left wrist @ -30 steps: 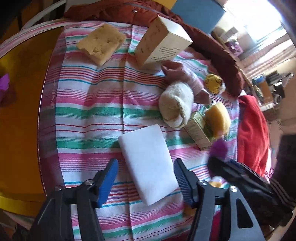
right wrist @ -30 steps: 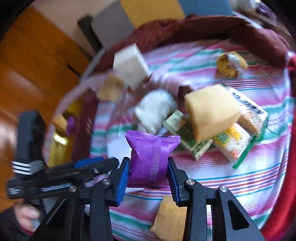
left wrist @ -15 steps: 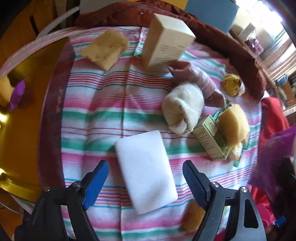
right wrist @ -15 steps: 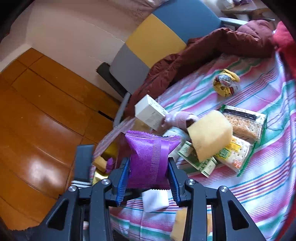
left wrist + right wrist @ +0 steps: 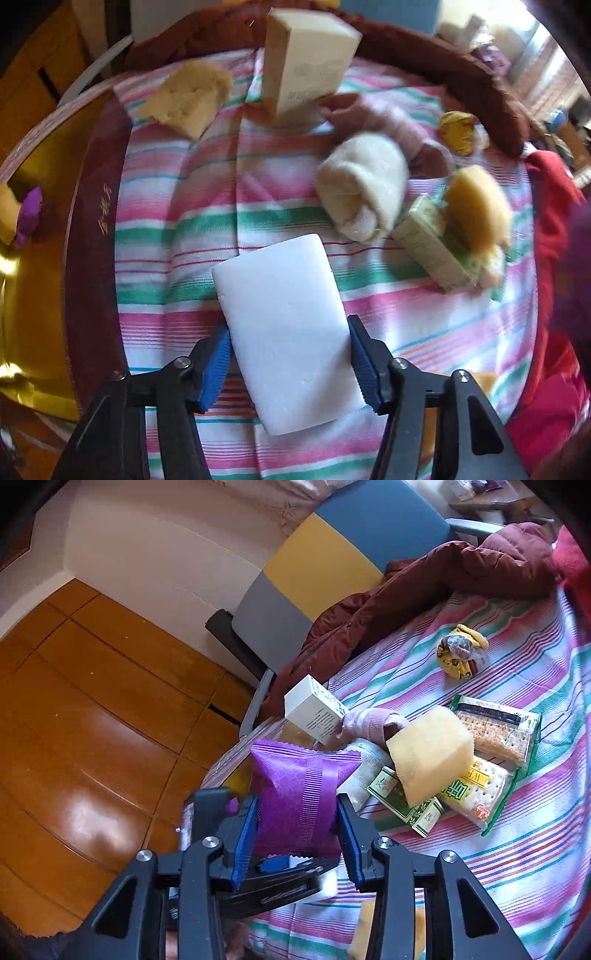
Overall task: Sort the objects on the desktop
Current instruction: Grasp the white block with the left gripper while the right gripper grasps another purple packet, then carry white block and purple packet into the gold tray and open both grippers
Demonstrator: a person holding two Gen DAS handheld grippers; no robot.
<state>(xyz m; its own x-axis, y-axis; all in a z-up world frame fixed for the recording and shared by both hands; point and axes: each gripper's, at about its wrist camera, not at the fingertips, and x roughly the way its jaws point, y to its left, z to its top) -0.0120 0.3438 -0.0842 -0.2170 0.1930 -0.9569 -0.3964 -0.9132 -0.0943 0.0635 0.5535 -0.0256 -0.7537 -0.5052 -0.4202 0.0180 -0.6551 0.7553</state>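
left gripper [image 5: 290, 363]: jaws just closed in, blue pads now at the white block's [image 5: 284, 314] sides.
right gripper [image 5: 295, 840]: purple packet [image 5: 299, 794] lifted clear of cloth.

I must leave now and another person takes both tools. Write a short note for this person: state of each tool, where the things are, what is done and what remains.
Left tool: jaws have just been closing on the white foam block, which lies on the striped cloth; the pads sit at its long sides.
Right tool: shut on the purple packet, held up over the cloth's edge.
Done: a purple packet and a yellow piece already lie in the gold tray, left of the cloth.
Left: cream box, yellow sponge, rolled socks, green box with a sponge on it, cracker packs, yellow bundle.
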